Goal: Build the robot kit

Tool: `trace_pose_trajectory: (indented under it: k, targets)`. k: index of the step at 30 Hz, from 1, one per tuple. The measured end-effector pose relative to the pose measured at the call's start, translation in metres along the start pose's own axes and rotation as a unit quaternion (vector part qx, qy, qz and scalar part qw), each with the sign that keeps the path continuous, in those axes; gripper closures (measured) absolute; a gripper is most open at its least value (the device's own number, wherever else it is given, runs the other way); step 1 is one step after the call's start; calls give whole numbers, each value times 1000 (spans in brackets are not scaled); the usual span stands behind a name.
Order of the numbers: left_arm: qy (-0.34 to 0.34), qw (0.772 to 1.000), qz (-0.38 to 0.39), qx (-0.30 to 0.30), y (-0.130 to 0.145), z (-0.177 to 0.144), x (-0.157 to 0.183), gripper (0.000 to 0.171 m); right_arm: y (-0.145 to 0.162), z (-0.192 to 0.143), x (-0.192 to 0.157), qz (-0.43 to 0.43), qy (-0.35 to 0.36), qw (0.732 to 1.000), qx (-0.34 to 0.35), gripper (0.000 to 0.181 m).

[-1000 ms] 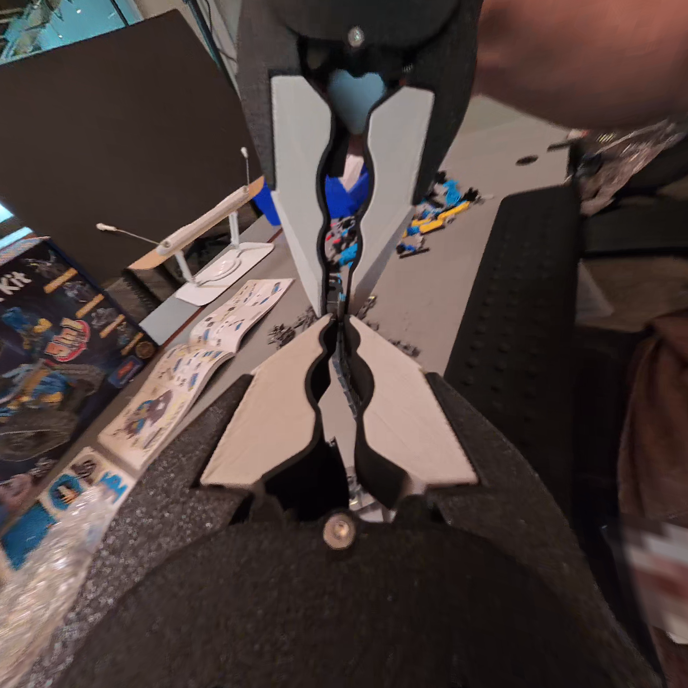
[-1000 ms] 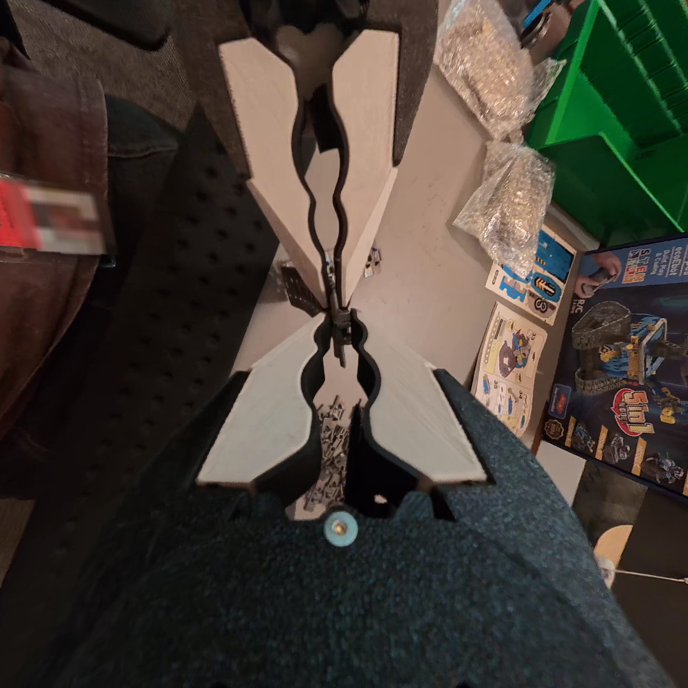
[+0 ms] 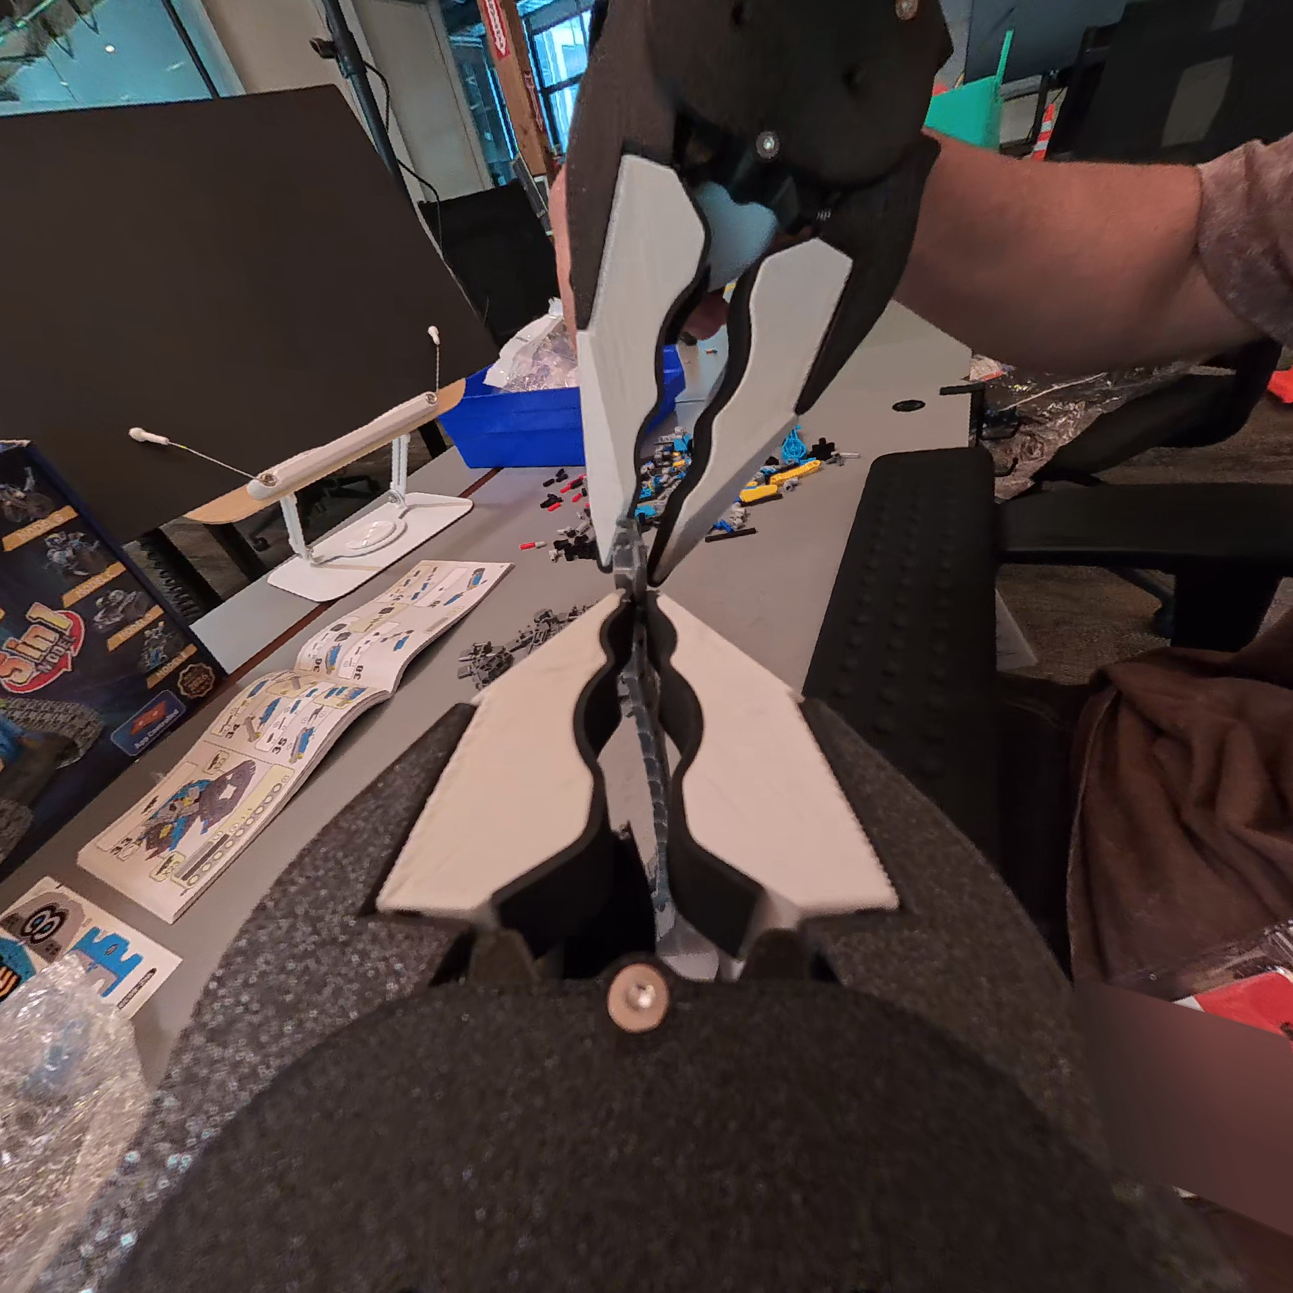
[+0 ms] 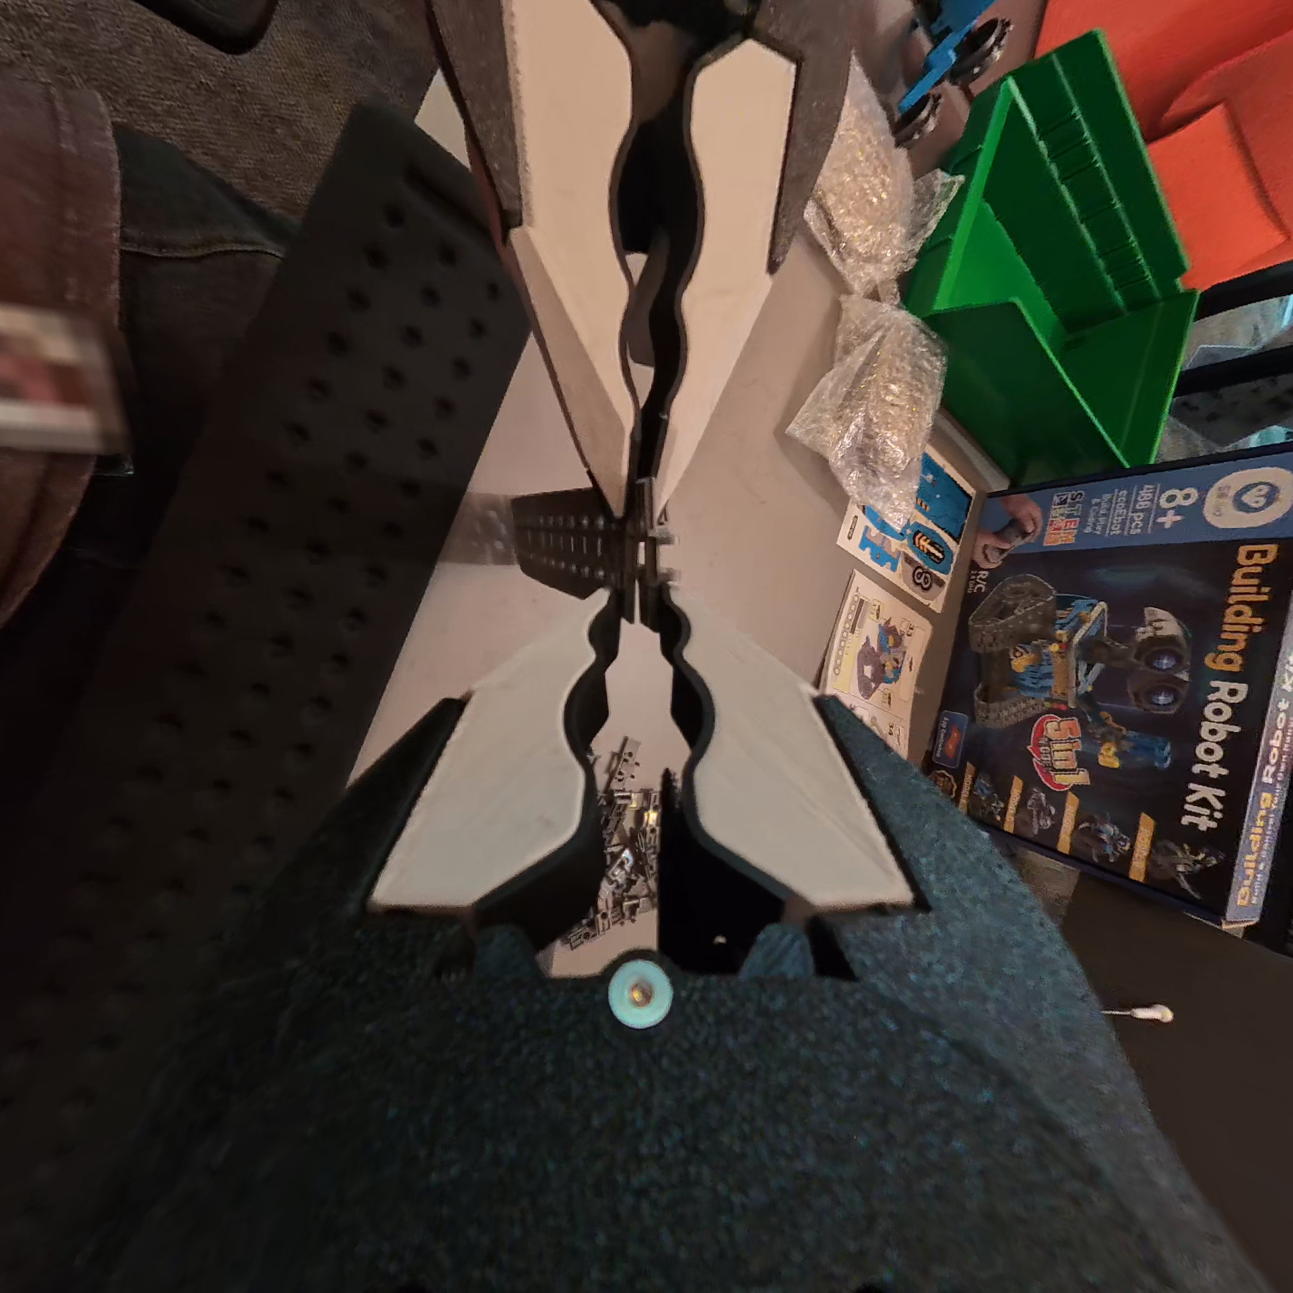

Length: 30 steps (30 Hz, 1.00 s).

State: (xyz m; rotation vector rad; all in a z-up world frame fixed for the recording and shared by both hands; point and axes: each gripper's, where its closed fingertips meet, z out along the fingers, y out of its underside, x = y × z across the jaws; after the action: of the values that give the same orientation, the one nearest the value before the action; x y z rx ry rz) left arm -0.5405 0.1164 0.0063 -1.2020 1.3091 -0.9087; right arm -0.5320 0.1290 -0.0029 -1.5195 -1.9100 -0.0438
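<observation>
both grippers meet tip to tip above the grey desk (image 3: pixel 769 602): left gripper (image 3: pixel 635 595) and right gripper (image 4: pixel 638 602) each clenched on one dark linked plastic track strip (image 3: pixel 640 700); loose grey pieces (image 3: pixel 518 640) lie unassembled below.

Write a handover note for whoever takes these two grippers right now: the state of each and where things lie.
Left gripper: shut on a dark linked track strip, which runs back between its fingers.
Right gripper: shut on the same strip's far end, tip to tip with the left one, above the grey table.
Loose grey pieces lie just beyond the tips. The open booklet and kit box sit to one side. Coloured pieces and a blue bin are farther off.
</observation>
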Motion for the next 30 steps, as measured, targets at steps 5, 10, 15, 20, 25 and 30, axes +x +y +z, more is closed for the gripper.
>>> trace_pose_trajectory:
  k: [5,10,15,20,25,30]
  targets:
    - [-3,1000,3,1,0,0,-1,170,0,1,1,16,-7,1000,8,171]
    - [-23,999,27,3,-1,1,-2,170,2,0,1,44,-40,998,5,179]
    - [-41,996,75,0,-4,2,1,170,0,-4,-1,77,-71,994,22,179]
    - [-87,983,159,-41,0,8,2,169,6,-3,-5,88,-88,992,23,179]
    - [-91,982,160,-41,4,6,1,147,11,2,-9,43,-17,999,-5,179]
    - [-66,974,211,-55,11,15,21,138,17,7,-26,24,8,1000,-9,179]
